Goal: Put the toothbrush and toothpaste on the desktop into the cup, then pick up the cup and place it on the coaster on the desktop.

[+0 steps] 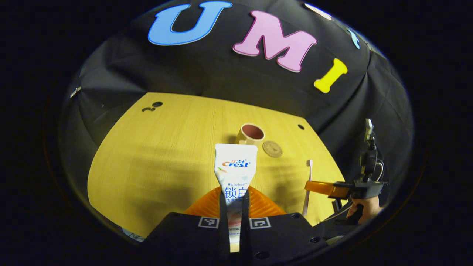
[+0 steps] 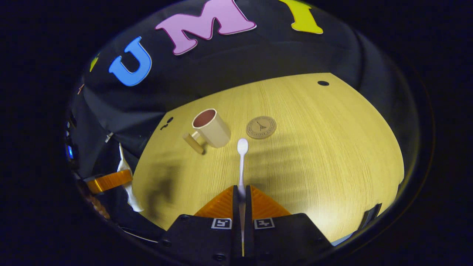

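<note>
My left gripper (image 1: 234, 202) is shut on a white toothpaste tube (image 1: 235, 166), which sticks out forward above the wooden desktop (image 1: 166, 155). Beyond it stands a beige cup (image 1: 251, 133) with a dark pink inside, and a round brown coaster (image 1: 272, 149) lies to its right. My right gripper (image 2: 241, 197) is shut on a white toothbrush (image 2: 242, 159), head pointing ahead toward the cup (image 2: 210, 127) and coaster (image 2: 261, 127). The left gripper view also shows the right gripper (image 1: 325, 188) holding the toothbrush (image 1: 309, 181) upright at the right. The right gripper view shows the left gripper (image 2: 109, 181) with the toothpaste tube (image 2: 127, 184) at the far left.
The desktop (image 2: 314, 147) has small dark holes near its far corners (image 1: 153, 106) (image 2: 323, 83). Black cloth walls close in the back and sides. A hand (image 1: 364, 210) holds the right gripper at the desk's right edge.
</note>
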Tool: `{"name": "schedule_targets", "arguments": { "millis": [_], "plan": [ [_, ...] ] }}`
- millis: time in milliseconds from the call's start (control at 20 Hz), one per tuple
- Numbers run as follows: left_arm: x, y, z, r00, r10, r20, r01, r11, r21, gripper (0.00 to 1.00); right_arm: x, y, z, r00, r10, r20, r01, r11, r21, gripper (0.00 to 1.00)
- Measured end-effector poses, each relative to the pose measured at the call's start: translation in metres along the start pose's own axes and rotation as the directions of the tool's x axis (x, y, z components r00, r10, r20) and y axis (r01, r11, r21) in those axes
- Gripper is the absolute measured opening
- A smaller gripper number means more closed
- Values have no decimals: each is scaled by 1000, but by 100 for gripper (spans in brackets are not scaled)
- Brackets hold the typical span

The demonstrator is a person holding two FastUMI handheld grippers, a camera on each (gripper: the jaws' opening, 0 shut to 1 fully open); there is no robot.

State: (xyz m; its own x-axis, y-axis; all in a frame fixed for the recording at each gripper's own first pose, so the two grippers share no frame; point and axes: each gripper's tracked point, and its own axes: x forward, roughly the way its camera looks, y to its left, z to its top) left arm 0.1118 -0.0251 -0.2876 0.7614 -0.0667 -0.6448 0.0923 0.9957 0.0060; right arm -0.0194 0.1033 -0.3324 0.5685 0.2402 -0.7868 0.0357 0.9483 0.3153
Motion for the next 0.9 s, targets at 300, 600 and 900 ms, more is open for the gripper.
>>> {"name": "schedule_targets", "arguments": {
  "millis": [300, 600, 900],
  "plan": [
    [43, -43, 97, 968, -120, 220, 113, 993, 44, 15, -26, 12, 13, 995, 97, 38, -97, 995, 3, 7],
    [108, -80, 148, 929, -207, 307, 172, 976, 135, 15, -38, 6, 1, 989, 145, 9, -145, 989, 2, 7],
    [183, -79, 154, 936, -180, 304, 150, 981, 120, 15, -43, -24, 0, 992, 122, -14, -122, 993, 6, 7]
  ]
}}
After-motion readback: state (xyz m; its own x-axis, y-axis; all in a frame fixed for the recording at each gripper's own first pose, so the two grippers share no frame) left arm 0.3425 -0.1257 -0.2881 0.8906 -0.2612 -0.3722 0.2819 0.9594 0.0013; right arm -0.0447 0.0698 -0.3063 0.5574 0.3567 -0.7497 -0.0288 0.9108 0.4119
